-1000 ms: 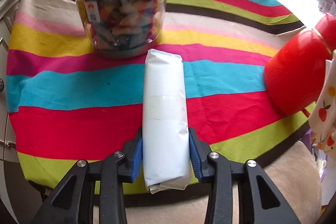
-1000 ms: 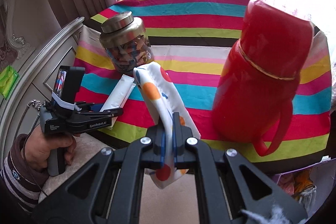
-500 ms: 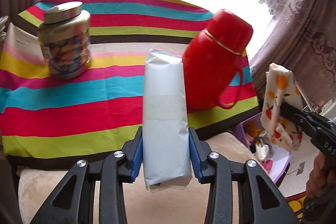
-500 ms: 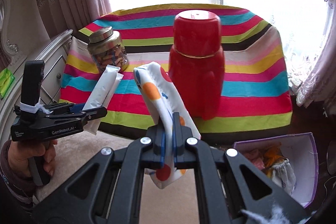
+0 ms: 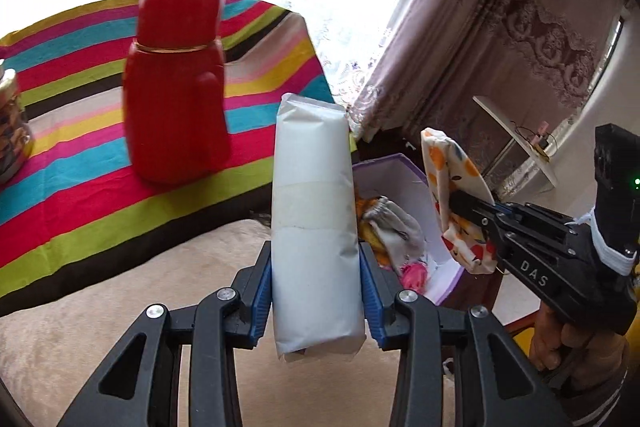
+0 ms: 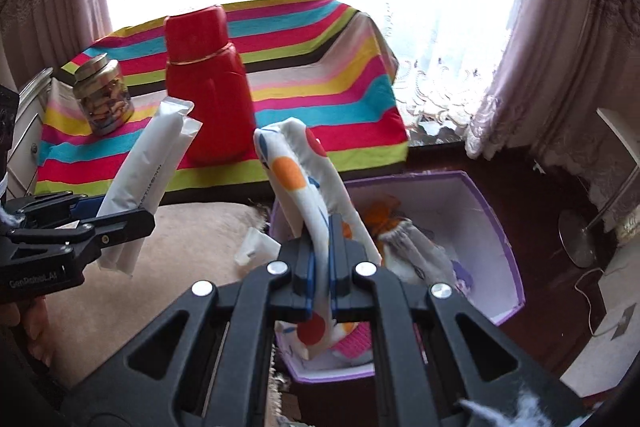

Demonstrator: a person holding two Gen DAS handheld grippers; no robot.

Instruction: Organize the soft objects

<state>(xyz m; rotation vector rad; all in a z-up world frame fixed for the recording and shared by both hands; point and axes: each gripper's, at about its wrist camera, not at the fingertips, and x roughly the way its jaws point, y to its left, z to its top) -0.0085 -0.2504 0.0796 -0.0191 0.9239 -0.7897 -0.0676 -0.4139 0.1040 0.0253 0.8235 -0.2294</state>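
My left gripper (image 5: 316, 283) is shut on a long white soft packet (image 5: 314, 223), held upright in the air over a beige cushion. From the right wrist view the same packet (image 6: 148, 179) sits in the left gripper (image 6: 104, 227) at the left. My right gripper (image 6: 322, 267) is shut on a white fruit-print cloth pouch (image 6: 304, 179), above a purple box (image 6: 492, 219) that holds several soft items. In the left wrist view the pouch (image 5: 452, 187) and right gripper (image 5: 472, 215) hang over the box (image 5: 400, 167).
A red thermos (image 6: 208, 83) and a glass jar of colourful bits (image 6: 104, 95) stand on the striped tablecloth (image 6: 340, 95). A beige cushion (image 5: 100, 315) lies below the table edge. Lace curtains (image 6: 560, 47) and a window are behind; a person's hand (image 5: 560, 343) grips the right handle.
Both grippers have swung right, away from the striped table toward the purple box, still holding the packet and the pouch. The jar has slid to the left edge of view.
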